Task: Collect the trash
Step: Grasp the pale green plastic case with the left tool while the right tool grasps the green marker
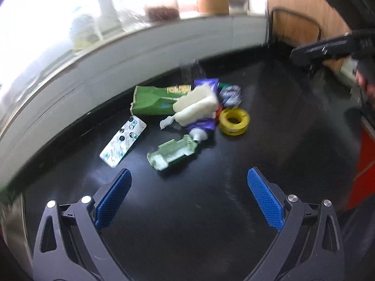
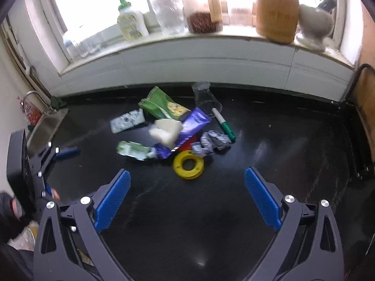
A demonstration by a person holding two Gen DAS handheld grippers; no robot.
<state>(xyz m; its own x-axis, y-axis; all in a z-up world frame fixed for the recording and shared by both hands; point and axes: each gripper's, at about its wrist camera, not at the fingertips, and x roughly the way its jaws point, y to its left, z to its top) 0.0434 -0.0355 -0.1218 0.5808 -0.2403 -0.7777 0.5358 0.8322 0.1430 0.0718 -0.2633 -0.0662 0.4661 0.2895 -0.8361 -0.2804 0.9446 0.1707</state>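
A heap of trash lies on the black counter (image 1: 199, 210): a green packet (image 1: 152, 100), a white foam piece (image 1: 196, 104), a purple tube (image 1: 201, 126), a small glass bottle (image 1: 172, 152), a pill blister (image 1: 123, 140), a yellow tape roll (image 1: 234, 118) and crumpled foil (image 1: 230, 94). My left gripper (image 1: 188, 175) is open and empty, just short of the bottle. My right gripper (image 2: 187, 175) is open and empty, just short of the tape roll (image 2: 188, 164). The right view also shows a green marker (image 2: 225, 126) and a clear cup (image 2: 206, 98).
A white windowsill (image 2: 187, 39) behind the counter carries bottles and jars. A sink (image 2: 44, 126) is at the counter's left end. The left gripper shows at the left of the right view (image 2: 68, 151). A dark rack (image 2: 361, 89) stands at the right.
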